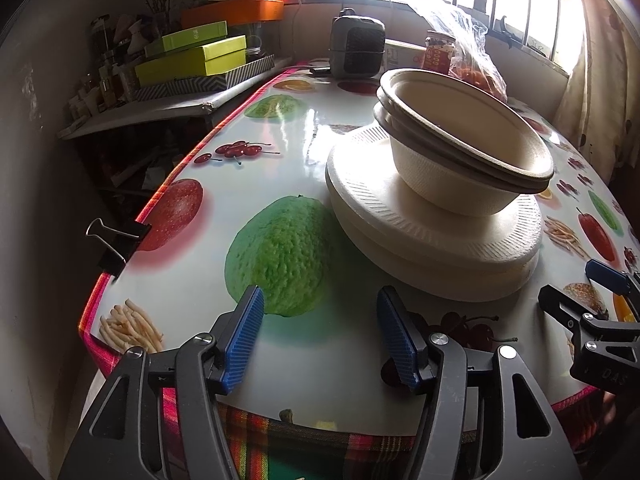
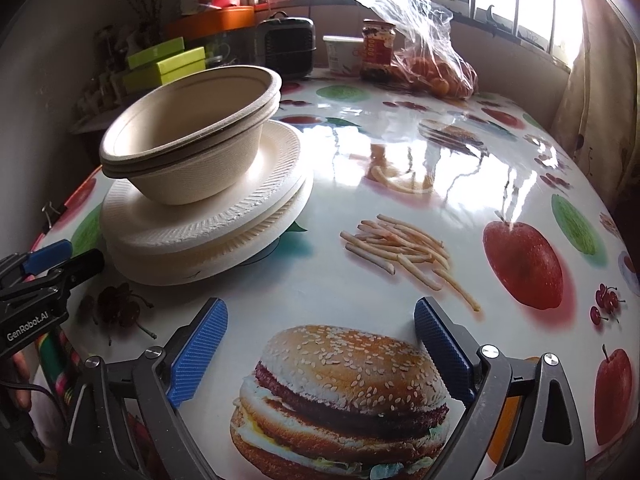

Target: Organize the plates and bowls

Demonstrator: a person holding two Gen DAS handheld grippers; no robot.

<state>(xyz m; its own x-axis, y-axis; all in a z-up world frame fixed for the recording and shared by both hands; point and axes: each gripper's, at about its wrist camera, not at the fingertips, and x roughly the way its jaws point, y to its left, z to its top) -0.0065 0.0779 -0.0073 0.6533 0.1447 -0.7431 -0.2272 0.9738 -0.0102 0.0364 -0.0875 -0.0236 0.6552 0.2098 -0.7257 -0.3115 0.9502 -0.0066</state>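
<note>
Nested beige paper bowls (image 1: 460, 148) (image 2: 192, 136) sit tilted on a stack of white foam plates (image 1: 424, 232) (image 2: 208, 224) on the fruit-print table. My left gripper (image 1: 320, 332) stands open near the table's front edge, short of the plates and to their left, with nothing between its blue pads. My right gripper (image 2: 320, 344) is open wide over a printed burger, to the right of the stack, and holds nothing. Each gripper shows at the edge of the other's view: the right gripper (image 1: 576, 284) and the left gripper (image 2: 64, 258).
A grey heater (image 1: 356, 46) (image 2: 286, 46), a jar (image 2: 378, 50), a tub (image 2: 344, 54) and a bag of oranges (image 2: 436, 68) stand at the far edge under the window. Green boxes (image 1: 192, 60) lie on a side shelf. A binder clip (image 1: 116, 240) holds the tablecloth.
</note>
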